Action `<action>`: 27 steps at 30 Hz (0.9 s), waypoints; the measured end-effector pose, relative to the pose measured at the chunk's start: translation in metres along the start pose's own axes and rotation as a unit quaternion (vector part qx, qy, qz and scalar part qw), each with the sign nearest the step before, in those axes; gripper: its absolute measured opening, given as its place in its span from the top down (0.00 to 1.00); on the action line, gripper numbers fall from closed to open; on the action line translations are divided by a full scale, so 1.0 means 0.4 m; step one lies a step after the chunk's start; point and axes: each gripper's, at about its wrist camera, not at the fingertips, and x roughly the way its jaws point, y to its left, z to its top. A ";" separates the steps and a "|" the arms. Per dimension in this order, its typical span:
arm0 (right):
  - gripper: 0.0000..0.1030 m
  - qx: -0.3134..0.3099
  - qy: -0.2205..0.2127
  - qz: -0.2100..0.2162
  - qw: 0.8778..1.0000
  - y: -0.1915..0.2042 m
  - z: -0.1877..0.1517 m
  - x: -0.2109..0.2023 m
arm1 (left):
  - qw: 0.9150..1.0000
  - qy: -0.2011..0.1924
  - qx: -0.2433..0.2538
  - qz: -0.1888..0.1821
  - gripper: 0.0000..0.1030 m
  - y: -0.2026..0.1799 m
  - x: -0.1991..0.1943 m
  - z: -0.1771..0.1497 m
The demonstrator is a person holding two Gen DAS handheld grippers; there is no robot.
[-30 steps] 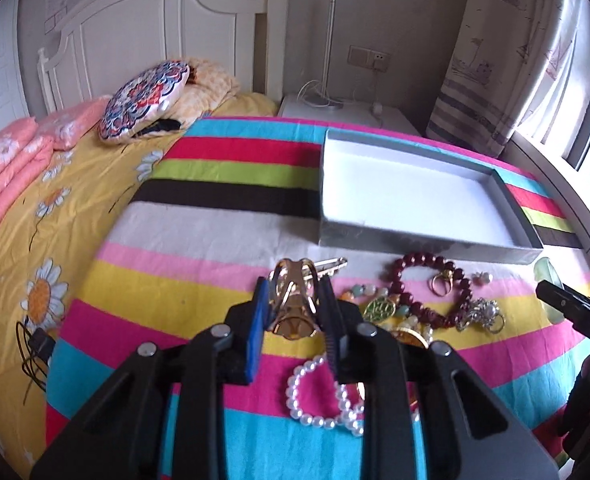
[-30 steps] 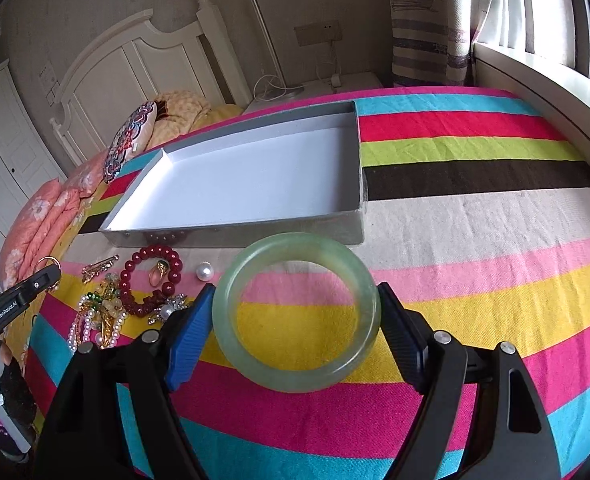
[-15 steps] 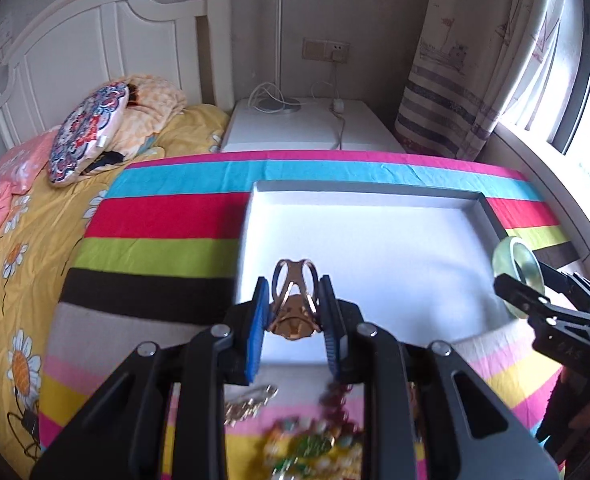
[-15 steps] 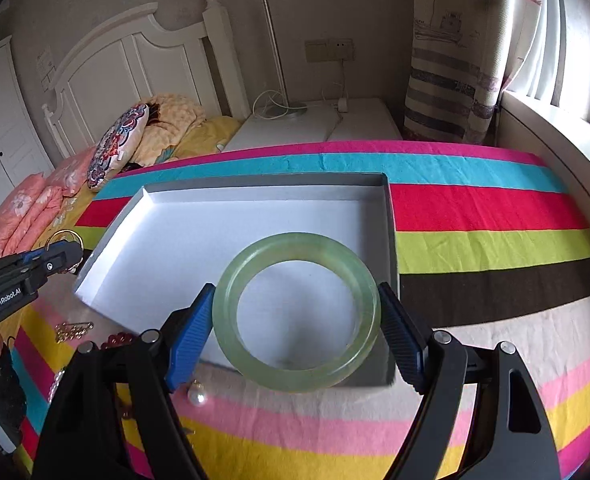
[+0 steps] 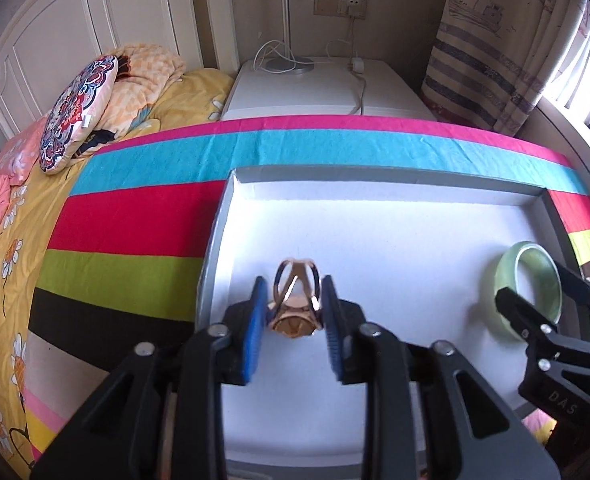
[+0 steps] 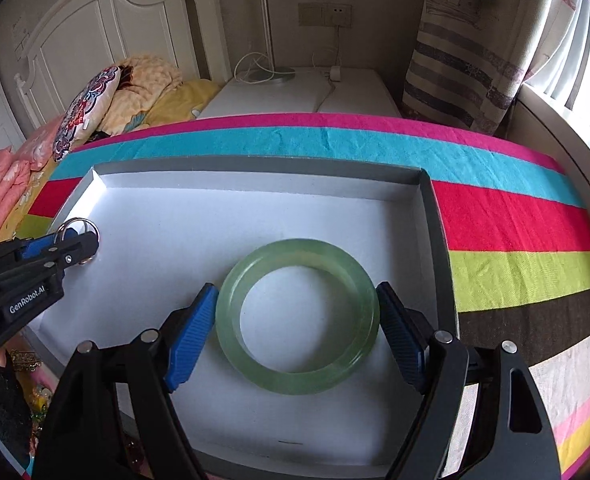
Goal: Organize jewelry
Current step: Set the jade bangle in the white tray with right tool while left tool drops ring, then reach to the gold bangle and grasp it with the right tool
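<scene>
Left gripper [image 5: 293, 316]: your jaws have just been opening; the blue pads now stand clear on both sides of the gold ornament [image 5: 295, 306], which sits between them, let go.
Right gripper [image 6: 297, 320]: its jaws have also just been spreading; the green bangle [image 6: 297, 316] lies between the pads with a sliver of gap at each side, so I read it as released.
Gold ornament: on the white floor of the grey box [image 5: 375, 172], near its left wall.
Green bangle: on the box floor toward the right wall, well apart from the ornament.
Box: on the striped blanket [image 6: 515, 232], close to its far edge.
Step in hand: dropping both pieces into the box, seemingly all but done.
Next move: lift both grippers straight back without snagging either piece, then return for the jewelry pile [image 6: 27, 360] beside the box's near left corner.
</scene>
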 end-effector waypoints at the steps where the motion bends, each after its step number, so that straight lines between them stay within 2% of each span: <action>1: 0.14 -0.002 -0.008 0.001 1.000 0.002 -0.001 -0.009 | 1.000 -0.003 0.002 -0.002 0.48 -0.001 0.001 -0.003; 3: 0.14 -0.005 -0.029 -0.002 1.000 0.001 -0.002 -0.041 | 1.000 -0.012 0.011 -0.004 0.41 -0.008 -0.009 -0.010; 5: 0.16 -0.006 -0.055 -0.005 0.998 -0.002 -0.008 -0.098 | 0.999 -0.024 0.023 0.012 0.36 -0.016 -0.037 -0.018; 6: 0.17 -0.004 -0.070 0.000 0.998 -0.005 -0.016 -0.134 | 0.999 -0.036 0.027 0.019 0.33 -0.017 -0.063 -0.023; 8: 0.17 -0.005 -0.099 0.013 0.995 -0.007 -0.043 -0.207 | 0.996 -0.081 0.024 0.022 0.22 -0.010 -0.147 -0.046; 9: 0.17 -0.009 -0.106 0.019 0.994 -0.007 -0.062 -0.236 | 0.994 -0.103 0.020 0.025 0.12 -0.001 -0.187 -0.060; 10: 0.17 -0.013 -0.111 0.026 0.993 -0.007 -0.086 -0.260 | 0.992 -0.124 0.016 0.031 0.06 0.010 -0.230 -0.078; 13: 0.17 -0.031 -0.100 0.056 0.993 0.005 -0.169 -0.294 | 0.986 -0.161 -0.006 0.037 0.02 0.063 -0.333 -0.152; 16: 0.23 -0.055 -0.067 0.064 0.994 0.028 -0.246 -0.286 | 0.987 -0.150 -0.031 0.041 0.02 0.128 -0.375 -0.237; 19: 0.24 -0.055 -0.041 0.070 0.995 0.043 -0.294 -0.275 | 0.990 -0.120 -0.061 0.033 0.02 0.199 -0.383 -0.324; 24: 0.26 -0.083 -0.006 0.125 0.989 0.134 -0.347 -0.289 | 0.991 -0.086 -0.100 0.035 0.02 0.289 -0.382 -0.470; 27: 0.32 -0.096 0.004 0.158 0.983 0.203 -0.368 -0.294 | 0.989 -0.072 -0.122 0.042 0.02 0.329 -0.372 -0.532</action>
